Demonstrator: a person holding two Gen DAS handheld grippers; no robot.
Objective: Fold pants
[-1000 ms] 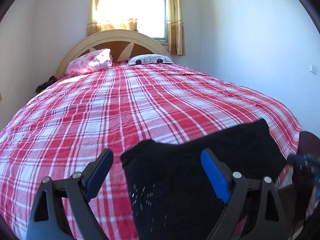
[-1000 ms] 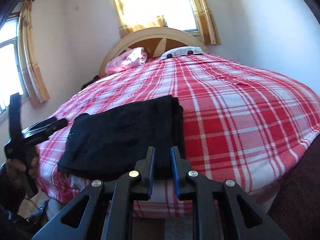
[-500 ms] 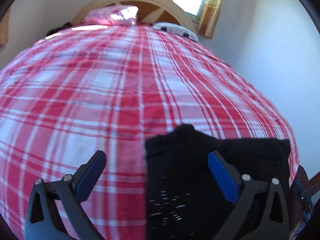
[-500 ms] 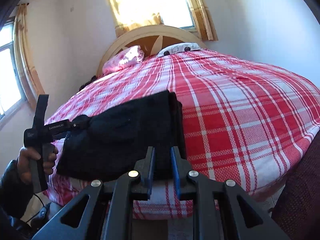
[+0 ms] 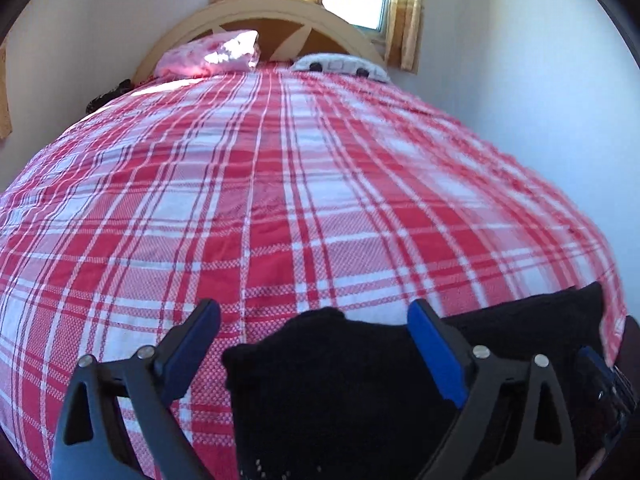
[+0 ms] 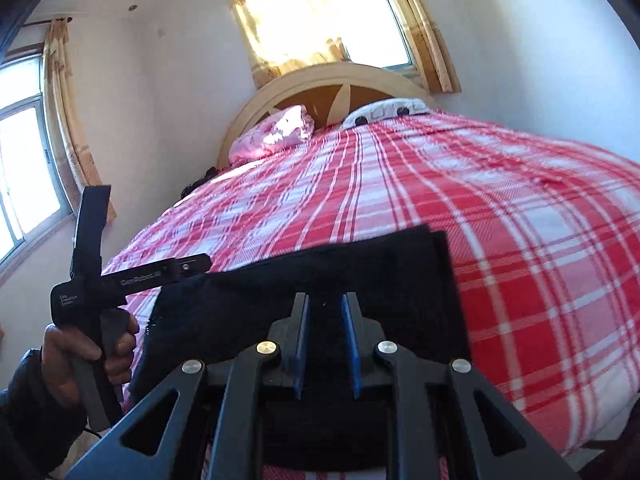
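The black pants (image 6: pixel 320 280) lie folded flat at the foot edge of the bed, on the red plaid cover (image 6: pixel 500 220). In the left wrist view the pants (image 5: pixel 340 380) fill the lower middle. My left gripper (image 5: pixel 316 344) is open, its fingers spread over the pants' left end; it also shows in the right wrist view (image 6: pixel 132 280), held at that end. My right gripper (image 6: pixel 325 340) has its jaws nearly together with a narrow gap, low over the pants' near edge. Whether cloth is pinched is hidden.
The bed cover (image 5: pixel 280 180) stretches to a wooden headboard (image 5: pixel 256 12). A pink pillow (image 5: pixel 212 54) and a white patterned pillow (image 5: pixel 340 66) lie at the head. White walls stand on the right; curtained windows (image 6: pixel 320 20) are behind and at the left.
The left gripper has moved in over the left end of the pants and stayed open. The right gripper has dropped closer to the pants' near edge, its jaws unchanged.
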